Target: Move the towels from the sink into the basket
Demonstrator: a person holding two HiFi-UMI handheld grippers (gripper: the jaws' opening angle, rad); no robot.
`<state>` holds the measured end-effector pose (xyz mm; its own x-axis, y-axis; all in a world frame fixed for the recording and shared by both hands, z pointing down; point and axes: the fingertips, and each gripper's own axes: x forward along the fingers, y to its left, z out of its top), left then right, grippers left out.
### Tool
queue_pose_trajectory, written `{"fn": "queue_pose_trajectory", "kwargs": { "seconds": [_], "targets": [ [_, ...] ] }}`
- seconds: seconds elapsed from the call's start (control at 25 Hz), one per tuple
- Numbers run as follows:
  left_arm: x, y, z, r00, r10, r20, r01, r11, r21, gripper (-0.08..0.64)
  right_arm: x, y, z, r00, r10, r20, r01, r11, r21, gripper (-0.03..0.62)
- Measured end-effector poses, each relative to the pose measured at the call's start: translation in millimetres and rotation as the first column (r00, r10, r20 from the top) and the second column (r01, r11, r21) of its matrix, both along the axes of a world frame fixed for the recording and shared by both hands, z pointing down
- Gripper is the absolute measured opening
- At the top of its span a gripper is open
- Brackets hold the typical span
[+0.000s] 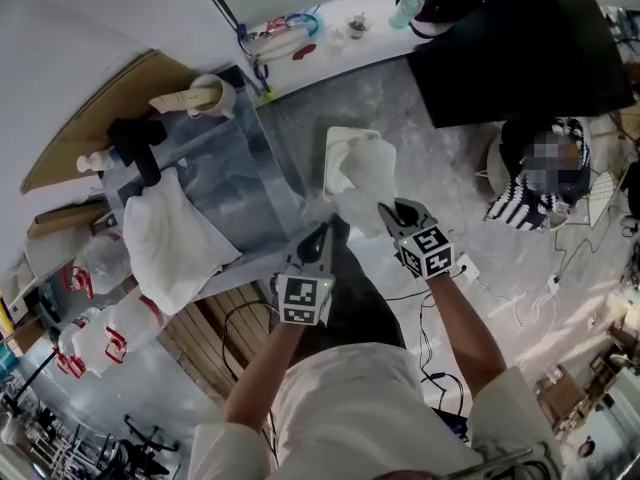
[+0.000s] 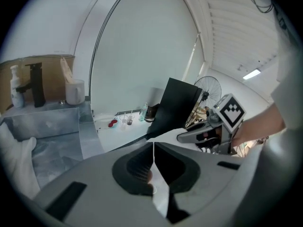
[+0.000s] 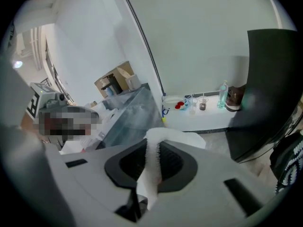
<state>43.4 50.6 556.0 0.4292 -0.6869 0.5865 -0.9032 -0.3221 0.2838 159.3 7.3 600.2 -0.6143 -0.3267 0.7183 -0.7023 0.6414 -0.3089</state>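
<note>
Left gripper [image 2: 154, 148] and right gripper [image 3: 152, 148] both clamp one towel [image 1: 368, 173]; only the gripper views show it pinched.

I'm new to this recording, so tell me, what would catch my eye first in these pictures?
A white towel is stretched between the left gripper and right gripper, both shut on it, over the white basket at centre. A second towel hangs over the sink edge at left.
</note>
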Motion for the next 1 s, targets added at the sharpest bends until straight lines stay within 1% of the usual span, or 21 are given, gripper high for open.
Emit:
{"fn": "queue_pose_trajectory", "kwargs": {
  "seconds": [0.12, 0.36, 0.44, 0.52, 0.68, 0.8, 1.0],
  "targets": [
    [16, -1, 22, 1.0, 0.013, 0.016, -0.013, 1.0, -0.003, 0.014, 5, -4, 33, 1.0, 0.0, -0.013, 0.0, 1.0, -0.021, 0.046],
    [65, -1, 58, 0.998, 0.056, 0.042, -0.057, 0.998, 0.028, 0.014, 12, -11, 94, 1.0, 0.001, -0.028, -0.002, 0.999, -0.049, 0.046],
    [80, -1, 70, 0.997, 0.065, 0.037, -0.065, 0.998, -0.001, 0.014, 14, -14, 112, 1.0, 0.006, -0.028, -0.007, 0.998, -0.059, 0.048],
    [89, 2, 85, 0.998, 0.05, 0.026, -0.05, 0.998, -0.028, 0.014, 14, -15, 130, 1.0, 0.01, -0.026, -0.011, 0.998, -0.07, 0.048],
    [99, 9, 115, 0.999, 0.041, 0.013, -0.041, 0.998, -0.04, 0.014, 13, -13, 161, 1.0, 0.009, -0.025, -0.011, 0.996, -0.09, 0.048],
    [98, 12, 148, 0.999, 0.034, 0.037, -0.032, 0.998, -0.045, 0.014, 12, -12, 187, 1.0, 0.003, -0.026, -0.006, 0.995, -0.1, 0.048],
    [87, 10, 206, 0.998, -0.025, 0.056, 0.029, 0.997, -0.075, 0.014, 8, -16, 230, 1.0, 0.016, -0.019, -0.018, 0.994, -0.11, 0.048]
  ]
}}
